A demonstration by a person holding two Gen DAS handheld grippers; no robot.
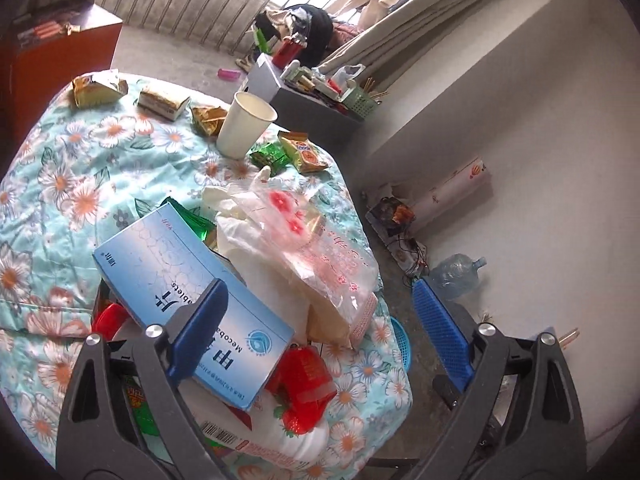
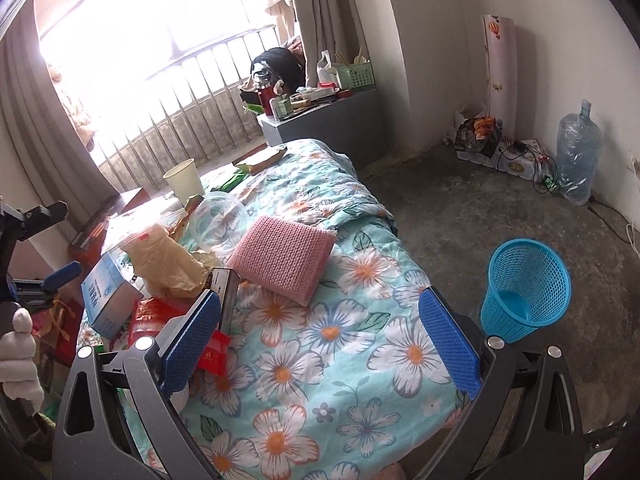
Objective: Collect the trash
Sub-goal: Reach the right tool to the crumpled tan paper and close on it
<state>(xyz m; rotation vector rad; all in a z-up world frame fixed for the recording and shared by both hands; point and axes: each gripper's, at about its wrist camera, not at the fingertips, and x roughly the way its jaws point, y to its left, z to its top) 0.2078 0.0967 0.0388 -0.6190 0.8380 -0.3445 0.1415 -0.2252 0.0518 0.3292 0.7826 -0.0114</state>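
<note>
A heap of trash lies on the floral-cloth table (image 1: 80, 184): a blue medicine box (image 1: 192, 292), a clear bag with red print (image 1: 312, 240), a red wrapper (image 1: 304, 376). Farther off stand a paper cup (image 1: 246, 124) and snack wrappers (image 1: 304, 152). My left gripper (image 1: 320, 332) hangs open over the heap, its left finger above the box, pressing on nothing. My right gripper (image 2: 320, 340) is open above bare cloth (image 2: 320, 360), with the box (image 2: 106, 296), a pink pad (image 2: 284, 260) and a clear lid (image 2: 218, 220) ahead of it. A blue mesh bin (image 2: 524, 292) stands on the floor to the right.
A grey cabinet (image 2: 340, 120) with a green basket and clutter stands behind the table. A large water bottle (image 2: 578, 152), a patterned roll (image 2: 498, 72) and cables sit along the wall. A red-brown cabinet (image 1: 60, 60) is at far left. A gloved hand (image 2: 18, 360) shows at the left edge.
</note>
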